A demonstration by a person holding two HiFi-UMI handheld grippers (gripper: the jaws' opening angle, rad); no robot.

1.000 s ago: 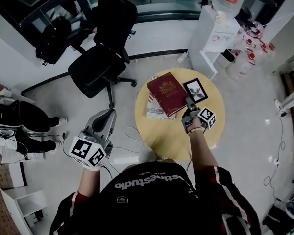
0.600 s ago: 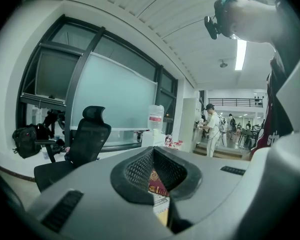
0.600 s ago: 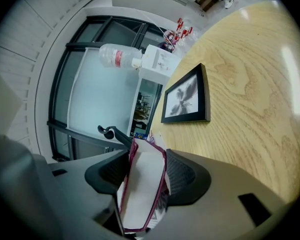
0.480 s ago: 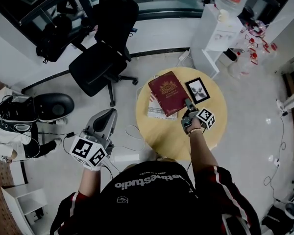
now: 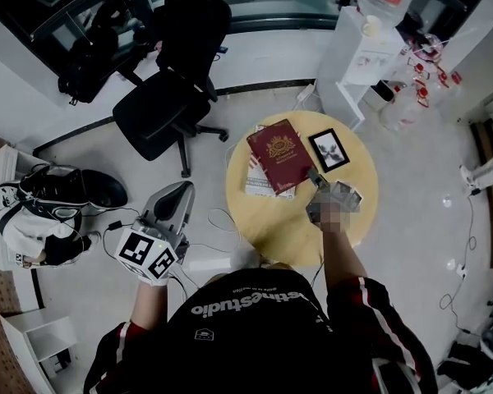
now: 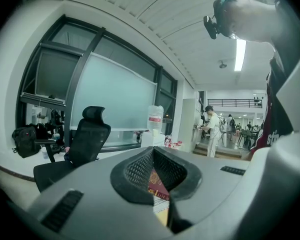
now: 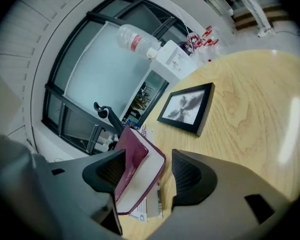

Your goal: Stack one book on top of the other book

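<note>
On the round wooden table (image 5: 283,228) a dark red book (image 5: 279,154) lies on a white book (image 5: 255,185). My right gripper (image 5: 313,177) is at the red book's near right corner. In the right gripper view its jaws (image 7: 149,174) stand wide and have just been opening. The red book (image 7: 131,154) sits between them with a gap on the right side, and the white book (image 7: 146,209) shows underneath. My left gripper (image 5: 179,194) hangs off the table to the left, shut and empty (image 6: 153,156). A sliver of the red book (image 6: 158,186) shows past its jaws.
A black-framed picture (image 5: 329,150) lies on the table right of the books, close to my right gripper. A black office chair (image 5: 168,105) stands beyond the left gripper. A white water dispenser (image 5: 366,48) is behind the table. A person (image 5: 33,212) crouches at the far left.
The right gripper has rolled at the red book's corner and is now blurred by motion. The books and the left gripper have stayed put. The person at the left has shifted.
</note>
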